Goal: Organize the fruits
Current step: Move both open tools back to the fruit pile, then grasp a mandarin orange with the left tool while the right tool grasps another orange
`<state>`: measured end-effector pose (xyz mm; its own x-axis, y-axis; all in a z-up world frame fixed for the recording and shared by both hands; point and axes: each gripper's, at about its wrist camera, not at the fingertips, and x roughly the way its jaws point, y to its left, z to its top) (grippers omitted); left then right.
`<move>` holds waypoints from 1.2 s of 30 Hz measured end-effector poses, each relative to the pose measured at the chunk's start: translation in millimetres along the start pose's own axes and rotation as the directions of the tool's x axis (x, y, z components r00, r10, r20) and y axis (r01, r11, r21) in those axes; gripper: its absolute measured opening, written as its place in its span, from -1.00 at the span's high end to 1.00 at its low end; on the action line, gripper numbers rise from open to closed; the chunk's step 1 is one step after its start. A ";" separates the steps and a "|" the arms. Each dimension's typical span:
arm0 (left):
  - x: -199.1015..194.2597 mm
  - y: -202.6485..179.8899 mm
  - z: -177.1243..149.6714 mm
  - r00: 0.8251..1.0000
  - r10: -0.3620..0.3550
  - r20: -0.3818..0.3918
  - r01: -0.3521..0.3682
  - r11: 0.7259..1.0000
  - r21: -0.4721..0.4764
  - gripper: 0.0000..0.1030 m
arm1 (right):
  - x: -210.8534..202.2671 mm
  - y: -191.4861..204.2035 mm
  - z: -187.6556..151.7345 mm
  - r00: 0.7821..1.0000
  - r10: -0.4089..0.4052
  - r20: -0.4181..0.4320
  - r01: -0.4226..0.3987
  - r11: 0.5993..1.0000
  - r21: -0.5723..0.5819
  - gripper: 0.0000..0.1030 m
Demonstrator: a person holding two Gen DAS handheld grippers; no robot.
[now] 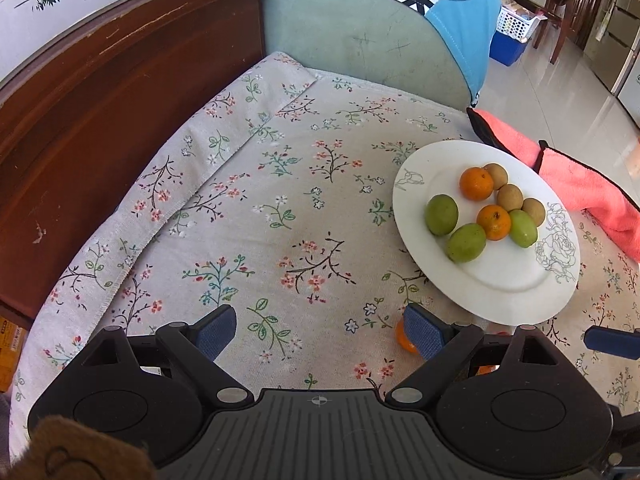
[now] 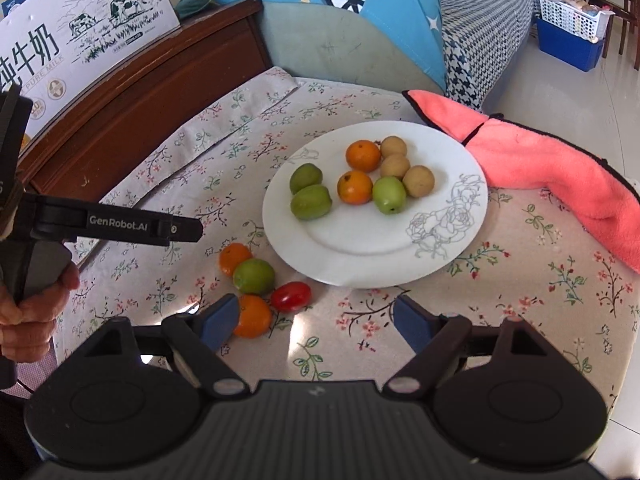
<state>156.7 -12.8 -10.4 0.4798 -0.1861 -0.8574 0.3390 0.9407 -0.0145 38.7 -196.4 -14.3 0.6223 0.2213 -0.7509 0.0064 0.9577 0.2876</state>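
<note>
Four fruits lie loose on the flowered surface, just off the near-left rim of the white plate: an orange nearest the camera, a red tomato beside it, a green fruit behind, and a second orange farthest back. The plate already carries two oranges, three green fruits and three small brown fruits, grouped loosely by kind.

The right gripper is spread wide and empty. Its left finger pad sits just beside the near orange, possibly touching; the orange lies outside the gap, to the left of the gripper's centre line. Judgement: a short shift leftward is needed to bring that orange between the jaws. The fruit is round, so no long axis governs the approach.

The left gripper is likewise spread and holds nothing, aimed at bare cloth; an orange shows only partly behind its right pad. The loose group lies to its right, so the right gripper appears better placed for the pick
</note>
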 end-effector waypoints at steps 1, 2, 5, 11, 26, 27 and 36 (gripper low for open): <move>0.5 -0.1 0.1 1.000 -0.002 0.001 0.002 1.000 -0.007 -0.78 | 2.3 2.9 -2.3 1.000 0.004 -0.005 -0.004 1.000 -0.010 -0.59; 0.9 -0.3 0.4 1.000 -0.005 0.001 0.005 1.000 -0.014 -0.77 | 4.6 5.8 -5.0 1.000 0.006 -0.008 -0.006 1.000 -0.019 -0.56; 3.7 -5.0 2.0 1.000 -0.023 -0.007 0.023 0.999 -0.022 -0.77 | 9.4 12.2 -8.1 1.000 0.015 -0.009 -0.015 0.999 -0.029 -0.39; 14.5 -13.5 1.9 0.999 -0.030 -0.045 0.029 0.999 -0.027 -0.74 | 20.0 15.7 -7.2 0.998 0.062 -0.034 -0.061 0.998 0.018 -0.09; 29.7 -30.9 1.1 0.993 -0.093 -0.068 0.089 0.995 -0.050 -0.11 | 38.9 24.0 -6.9 0.995 0.082 -0.063 -0.078 0.995 0.056 0.20; 30.9 -30.1 0.2 0.992 -0.106 -0.075 0.102 0.993 -0.055 0.08 | 38.9 23.4 -7.2 0.994 0.087 -0.061 -0.083 0.995 0.058 0.26; 29.3 -15.0 -5.2 0.990 -0.126 -0.067 0.121 0.990 -0.069 0.49 | 34.3 18.0 -5.7 0.991 0.115 -0.062 -0.112 0.993 0.049 0.42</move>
<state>161.5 -30.9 -38.0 0.3781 -0.2836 -0.8812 0.3380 0.9285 -0.1538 55.7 -170.5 -38.3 0.5693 0.3408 -0.7482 -0.0247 0.9167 0.3987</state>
